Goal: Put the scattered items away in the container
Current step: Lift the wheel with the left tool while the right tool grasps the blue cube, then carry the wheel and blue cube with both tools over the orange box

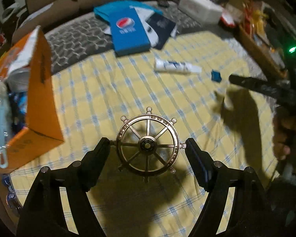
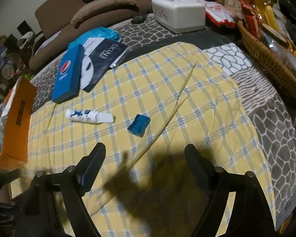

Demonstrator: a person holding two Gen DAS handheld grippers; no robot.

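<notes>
Our left gripper (image 1: 147, 145) pinches the brass ship's wheel (image 1: 148, 145). Our right gripper (image 2: 145, 154) is spread, empty. The dark sachet (image 2: 106, 59) reads SKINE

yellow checked cloth (image 2: 167, 90) over grey patterned cover (image 2: 276, 138); white tissue box (image 2: 179, 13) at far edge; wicker basket (image 2: 266, 59) of bright packets, right; brown cushions (image 2: 100, 9) behind.
</notes>
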